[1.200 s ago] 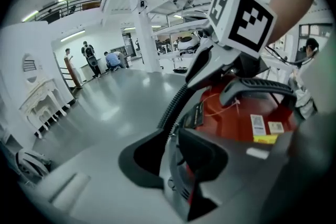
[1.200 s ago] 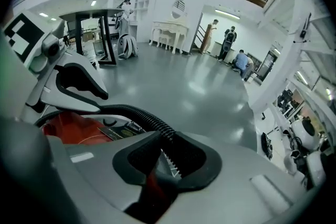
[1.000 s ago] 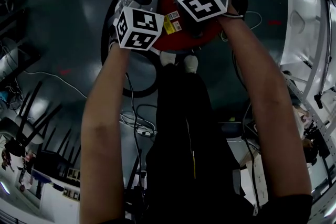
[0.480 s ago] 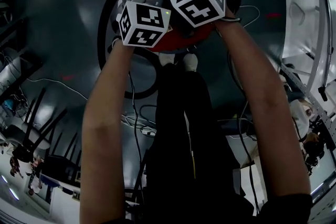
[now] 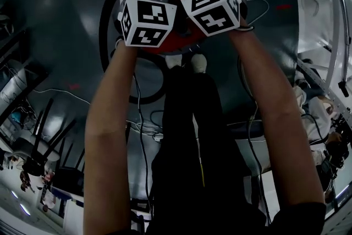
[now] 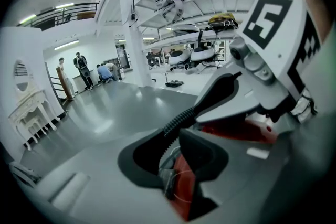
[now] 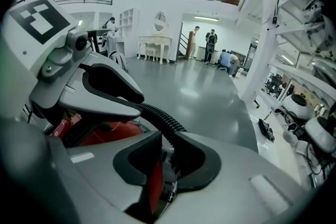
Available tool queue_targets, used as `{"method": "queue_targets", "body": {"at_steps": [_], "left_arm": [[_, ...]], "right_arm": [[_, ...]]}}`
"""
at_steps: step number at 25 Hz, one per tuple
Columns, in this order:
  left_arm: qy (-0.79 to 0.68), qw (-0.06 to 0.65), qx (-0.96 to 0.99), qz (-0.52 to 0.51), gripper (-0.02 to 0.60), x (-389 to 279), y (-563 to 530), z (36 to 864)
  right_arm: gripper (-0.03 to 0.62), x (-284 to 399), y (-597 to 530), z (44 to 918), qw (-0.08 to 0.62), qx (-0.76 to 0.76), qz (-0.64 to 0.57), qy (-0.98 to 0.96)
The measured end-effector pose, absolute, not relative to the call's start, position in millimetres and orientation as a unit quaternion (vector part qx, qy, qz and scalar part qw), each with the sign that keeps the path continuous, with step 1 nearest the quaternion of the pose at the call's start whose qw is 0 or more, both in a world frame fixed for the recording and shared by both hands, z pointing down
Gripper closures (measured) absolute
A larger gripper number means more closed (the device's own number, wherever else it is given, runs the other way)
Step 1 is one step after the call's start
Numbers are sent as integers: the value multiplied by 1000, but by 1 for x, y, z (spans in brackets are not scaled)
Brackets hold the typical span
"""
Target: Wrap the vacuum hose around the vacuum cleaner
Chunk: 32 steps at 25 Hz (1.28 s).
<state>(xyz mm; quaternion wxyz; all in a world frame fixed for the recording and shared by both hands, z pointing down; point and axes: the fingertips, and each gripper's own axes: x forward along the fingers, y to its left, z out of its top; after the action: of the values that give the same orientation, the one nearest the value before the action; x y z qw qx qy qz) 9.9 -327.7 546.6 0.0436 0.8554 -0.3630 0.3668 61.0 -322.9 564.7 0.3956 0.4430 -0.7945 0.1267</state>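
The red vacuum cleaner (image 5: 179, 37) stands on the dark floor just beyond the person's feet. Its black ribbed hose (image 5: 105, 19) curves round the body's left side. My left gripper (image 6: 173, 157) is shut on the hose (image 6: 181, 118), which runs up from its black pads to the other gripper. My right gripper (image 7: 165, 157) is shut on the same hose (image 7: 157, 115) a short stretch along. In the head view both marker cubes hang side by side over the vacuum, the left cube (image 5: 147, 22) beside the right cube (image 5: 214, 4). The vacuum's red top shows below both pairs of jaws.
Thin cables (image 5: 144, 129) trail over the floor near the person's legs (image 5: 190, 135). A white curved structure (image 5: 319, 14) borders the right side, and black chair legs (image 5: 52, 137) stand at the left. Several people (image 7: 226, 59) and white furniture (image 7: 155, 45) are far across the hall.
Both grippers have shifted a little over the vacuum while holding the hose. The left cube has drawn closer to the right one and now hides the yellow label.
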Motion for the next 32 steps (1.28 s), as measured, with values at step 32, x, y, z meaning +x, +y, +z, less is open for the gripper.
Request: {"method": "queue_targets", "body": {"at_steps": [32], "left_arm": [[-292,73,903,306,535,135,-140,534]], "right_arm": [[459,212,-187,647,430,526,235,-695]]}}
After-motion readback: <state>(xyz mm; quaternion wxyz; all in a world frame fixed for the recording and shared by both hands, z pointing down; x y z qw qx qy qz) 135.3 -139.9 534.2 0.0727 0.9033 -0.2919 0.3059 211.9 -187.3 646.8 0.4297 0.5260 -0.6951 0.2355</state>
